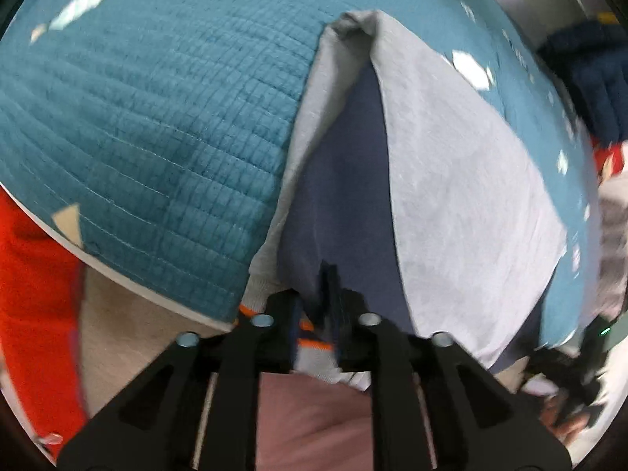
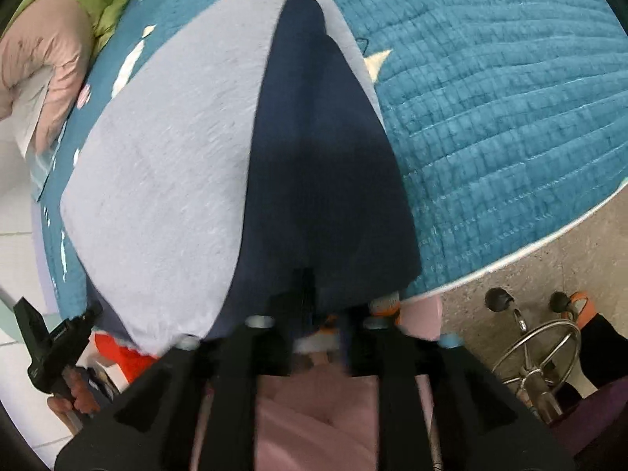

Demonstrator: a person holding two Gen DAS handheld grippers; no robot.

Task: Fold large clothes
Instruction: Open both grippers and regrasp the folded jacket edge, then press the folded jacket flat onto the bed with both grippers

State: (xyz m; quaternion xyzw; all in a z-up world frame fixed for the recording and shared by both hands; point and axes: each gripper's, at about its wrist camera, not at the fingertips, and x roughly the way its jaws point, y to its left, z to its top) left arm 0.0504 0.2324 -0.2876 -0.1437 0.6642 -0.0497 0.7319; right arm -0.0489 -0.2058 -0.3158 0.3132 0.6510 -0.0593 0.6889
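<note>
My left gripper [image 1: 320,314] is closed down tight on a navy edge of the grey-and-navy garment [image 1: 463,196], the cloth bunched between the two black fingers [image 1: 282,314], with a strip of orange-and-grey ribbed trim [image 1: 314,343] caught just behind the pinch. Directly below the fingers lies pink fabric [image 1: 314,416]. Ahead of the grip, the garment runs away from me as a long folded wedge, navy in the middle, pale grey on either side, ending in a rumpled grey tip far out. It lies on a teal quilted blanket [image 1: 157,117] that spreads wide to the left of my fingers. Further left, past the blanket's edge, I see something bright red-orange [image 1: 35,294].

My right gripper [image 2: 308,314] is likewise pinched shut on the navy edge of the same garment [image 2: 165,165], with ribbed trim [image 2: 386,304] just right of the fingers. From there the navy panel stretches forward, grey fabric to its left, the teal blanket [image 2: 510,98] to its right. Low on the right, beyond the blanket's rim, a chrome stool base [image 2: 537,357] stands on the speckled floor [image 2: 549,271]. Far left, green and pink bedding [image 2: 59,39] is heaped.
</note>
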